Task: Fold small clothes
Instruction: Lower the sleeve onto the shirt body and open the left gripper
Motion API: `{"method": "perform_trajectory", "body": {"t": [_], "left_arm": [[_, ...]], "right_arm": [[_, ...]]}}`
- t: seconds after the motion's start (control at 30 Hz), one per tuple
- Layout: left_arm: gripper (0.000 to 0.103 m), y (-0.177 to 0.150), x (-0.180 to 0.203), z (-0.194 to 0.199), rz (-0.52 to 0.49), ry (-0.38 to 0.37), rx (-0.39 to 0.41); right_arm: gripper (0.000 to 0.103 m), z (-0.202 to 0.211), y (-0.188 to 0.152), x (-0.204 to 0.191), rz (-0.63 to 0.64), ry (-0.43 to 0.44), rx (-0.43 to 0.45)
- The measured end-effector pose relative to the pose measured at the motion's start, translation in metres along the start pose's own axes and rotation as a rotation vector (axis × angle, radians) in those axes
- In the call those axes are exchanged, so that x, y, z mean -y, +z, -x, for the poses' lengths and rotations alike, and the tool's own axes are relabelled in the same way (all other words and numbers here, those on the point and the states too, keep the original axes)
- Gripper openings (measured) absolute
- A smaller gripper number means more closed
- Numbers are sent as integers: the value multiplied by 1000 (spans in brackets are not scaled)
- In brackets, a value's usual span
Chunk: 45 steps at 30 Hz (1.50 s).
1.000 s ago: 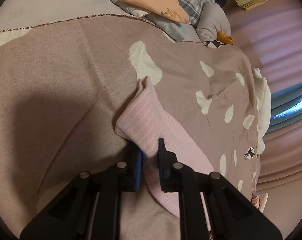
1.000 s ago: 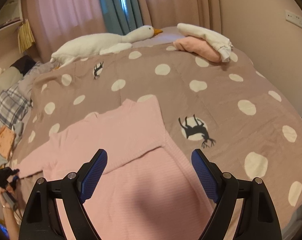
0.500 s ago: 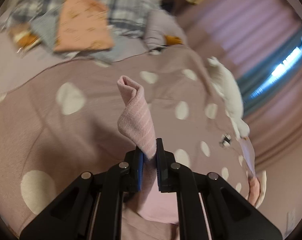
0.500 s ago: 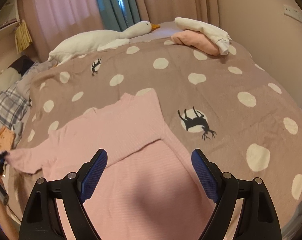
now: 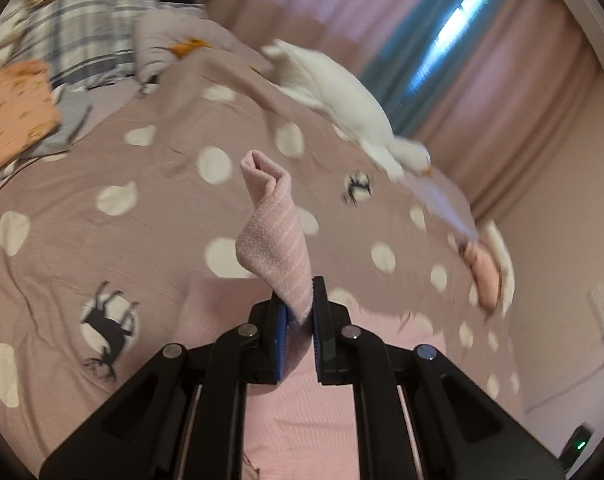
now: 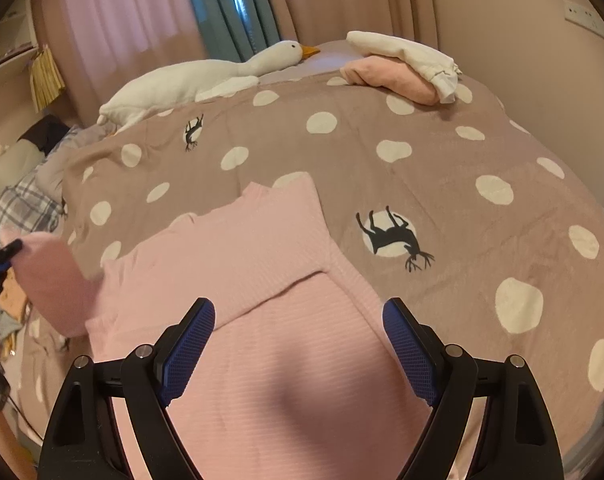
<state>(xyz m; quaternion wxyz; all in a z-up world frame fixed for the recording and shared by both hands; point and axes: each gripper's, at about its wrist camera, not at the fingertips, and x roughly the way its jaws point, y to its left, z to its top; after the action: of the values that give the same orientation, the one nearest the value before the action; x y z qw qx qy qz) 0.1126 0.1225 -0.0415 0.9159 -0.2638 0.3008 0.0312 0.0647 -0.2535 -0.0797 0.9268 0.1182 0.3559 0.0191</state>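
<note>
Now the left gripper (image 5: 300,312) pinches the sleeve cuff (image 5: 274,236) of the pink ribbed top (image 6: 262,264), raised above the spotted duvet (image 6: 441,168); earlier it lay flat there. Beyond the wide, empty right gripper (image 6: 298,344) spreads the top's body. Probably the sleeve fold: next, carry the cuff across and release

Left wrist view peers down along its fingers from close above the spotted blanket (image 5: 102,248), facing the curtains at upper right. Right wrist view hangs low over the pink top (image 6: 262,248), facing the same curtains. Both catch the goose toy (image 5: 341,96) and the folded pile beyond.
</note>
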Motion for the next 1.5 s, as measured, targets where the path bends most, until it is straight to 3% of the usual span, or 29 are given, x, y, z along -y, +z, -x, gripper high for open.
{"method": "perform_trajectory", "body": {"t": [0.3,0.47,0.6,0.67,0.73,0.83,0.93,1.07,1.17,1.37,1.5], "left_arm": [[10,-66,46,-58,-168,-8,-218],[11,-100,47,-85,-184,-15,-344],[12,-118,46,-96,-191,-11,-398],[23,-123,41,-97,-181,-8,-433],[48,-122,37,-94,-147,-36,-451],[69,-110,31,-75,-95,-95,-417],[82,-95,22,-45,-72,-126,-363],[83,-81,3,-15,-35,-89,-287],[83,-75,-19,3,-3,6,-229],[83,-72,-64,27,82,117,-187],[83,-73,-84,39,124,172,-170]], "right_arm": [[86,-5,-4,1,-4,13,-17],[86,-7,-8,1,4,15,-25],[86,-10,-9,2,3,22,-37],[86,-12,-9,2,2,24,-45],[86,-13,-10,1,3,30,-49],[86,-13,-10,-1,11,44,-52],[86,-15,-9,-6,20,58,-58],[86,-24,-8,-16,33,99,-80],[86,-36,-7,-29,42,147,-113],[85,-69,-12,-70,72,248,-216],[76,-95,-17,-105,117,278,-286]]}}
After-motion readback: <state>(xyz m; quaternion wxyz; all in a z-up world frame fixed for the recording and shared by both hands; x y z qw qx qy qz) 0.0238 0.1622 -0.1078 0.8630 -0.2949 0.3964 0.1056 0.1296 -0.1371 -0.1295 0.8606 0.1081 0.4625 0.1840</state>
